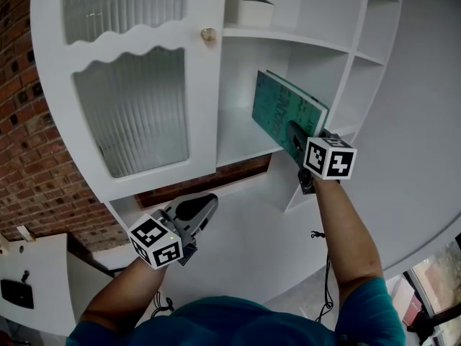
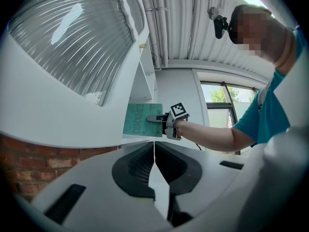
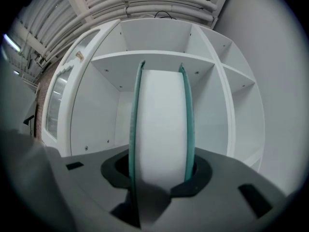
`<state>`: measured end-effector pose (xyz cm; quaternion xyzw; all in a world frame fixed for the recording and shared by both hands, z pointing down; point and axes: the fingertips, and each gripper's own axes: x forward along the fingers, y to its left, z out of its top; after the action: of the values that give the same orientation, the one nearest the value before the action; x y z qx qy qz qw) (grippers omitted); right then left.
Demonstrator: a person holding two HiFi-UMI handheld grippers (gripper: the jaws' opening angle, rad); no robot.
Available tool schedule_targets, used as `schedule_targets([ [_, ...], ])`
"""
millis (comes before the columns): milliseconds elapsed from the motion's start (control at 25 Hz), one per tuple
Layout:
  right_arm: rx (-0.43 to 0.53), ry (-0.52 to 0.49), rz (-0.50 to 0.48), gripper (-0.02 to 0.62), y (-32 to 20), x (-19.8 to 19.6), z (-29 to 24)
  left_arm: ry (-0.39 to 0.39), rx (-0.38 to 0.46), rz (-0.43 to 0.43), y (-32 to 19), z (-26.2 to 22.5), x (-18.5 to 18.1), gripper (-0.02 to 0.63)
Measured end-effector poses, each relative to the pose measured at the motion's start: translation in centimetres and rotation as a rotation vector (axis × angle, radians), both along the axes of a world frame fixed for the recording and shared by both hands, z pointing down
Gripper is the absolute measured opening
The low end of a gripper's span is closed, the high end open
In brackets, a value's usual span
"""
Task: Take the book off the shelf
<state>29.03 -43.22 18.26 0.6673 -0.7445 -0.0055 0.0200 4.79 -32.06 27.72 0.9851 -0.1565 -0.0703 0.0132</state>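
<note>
L claw (image 1: 198, 209) hangs low, nearest the body, under the cabinet. Its jaws are pressed together w/ nothing btwn them. It's idle, prob. parked there to stay out of the way.

R arm reaches up and fwd. R claw (image 1: 294, 130) is clamped on the teal book (image 1: 277, 110), jaws roughly half-wide, one pad on each cover, white page edge facing the claw's camera. It grips across the thickness at the open edge, prob. b/c a level approach only reaches that part.

Book stands tilted in the open compartment, bottom on the shelf (image 1: 241, 139), near corner seemingly past the front lip. So it looks part-way out, not free yet.

Left of it is the ribbed-glass door (image 1: 130, 114) w/ brass knob (image 1: 208, 34), shut. Farther up, a white box (image 1: 248, 9) sits on the next shelf, well apart from the book.
</note>
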Motion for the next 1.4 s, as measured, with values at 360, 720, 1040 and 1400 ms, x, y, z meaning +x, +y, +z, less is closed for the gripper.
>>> schedule_targets([
  [360,0.070,-0.071,-0.010,0.170,6.9,2.4,-1.1,-0.006,0.001,0.010,1.2,0.3,0.5,0.015],
  [720,0.123,-0.088,0.000,0.170,14.2,4.6,-0.8,-0.015,-0.011,0.009,1.7,1.7,1.3,0.015],
  [1040,0.114,-0.149,0.005,0.171,19.8,5.3,3.7,-0.043,-0.079,0.004,2.2,5.6,1.8,0.015],
  [1400,0.001,-0.204,0.006,0.170,21.6,4.9,12.7,-0.097,-0.178,-0.019,2.0,11.3,1.8,0.015],
])
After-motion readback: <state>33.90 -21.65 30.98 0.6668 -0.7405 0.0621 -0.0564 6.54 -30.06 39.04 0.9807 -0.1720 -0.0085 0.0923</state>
